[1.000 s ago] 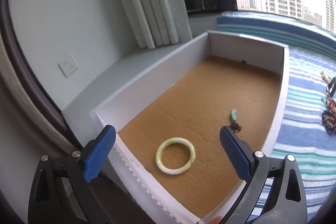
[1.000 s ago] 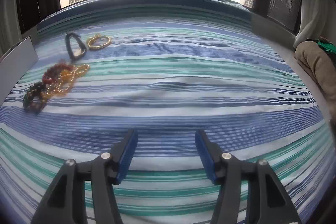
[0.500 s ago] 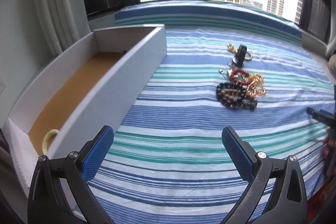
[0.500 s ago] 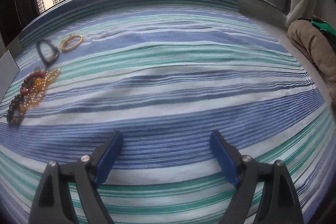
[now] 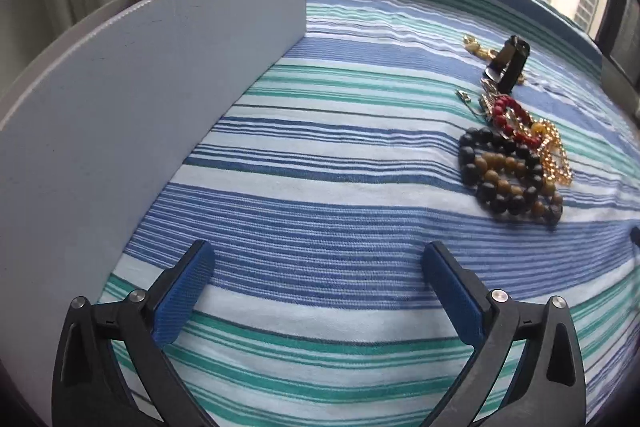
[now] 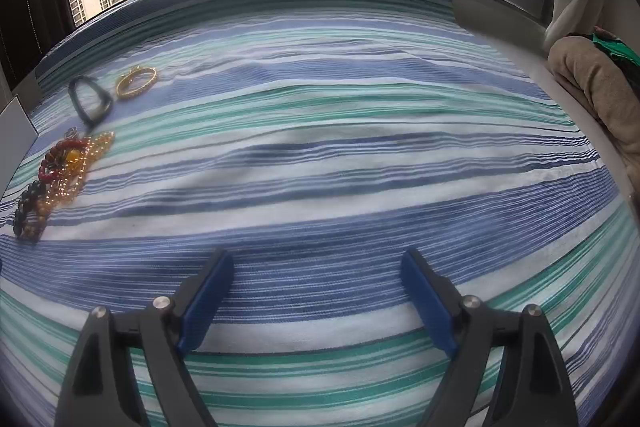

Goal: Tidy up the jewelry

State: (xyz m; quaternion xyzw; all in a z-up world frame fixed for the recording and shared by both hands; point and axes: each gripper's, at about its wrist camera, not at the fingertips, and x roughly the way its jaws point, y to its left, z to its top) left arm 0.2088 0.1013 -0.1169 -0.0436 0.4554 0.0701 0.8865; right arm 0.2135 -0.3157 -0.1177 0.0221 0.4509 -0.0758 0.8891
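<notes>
A pile of jewelry lies on the striped cloth: a black and brown bead bracelet (image 5: 508,179), a red bead bracelet (image 5: 514,119), a gold chain (image 5: 554,153), a black band (image 5: 510,63) and a gold bangle (image 6: 136,81). The pile also shows at the left in the right wrist view (image 6: 60,171). My left gripper (image 5: 318,269) is open and empty, low over the cloth, short of the pile and beside the white box wall (image 5: 140,75). My right gripper (image 6: 316,277) is open and empty over bare cloth, right of the pile.
The white box stands along the left; its inside is hidden. A beige folded cloth (image 6: 596,87) lies at the far right by the curtain. Window frames and a ledge bound the far edge of the striped cloth (image 6: 340,155).
My left gripper swung from over the box, right and down toward the cloth near the jewelry pile. My right gripper opened wider and shifted a little right.
</notes>
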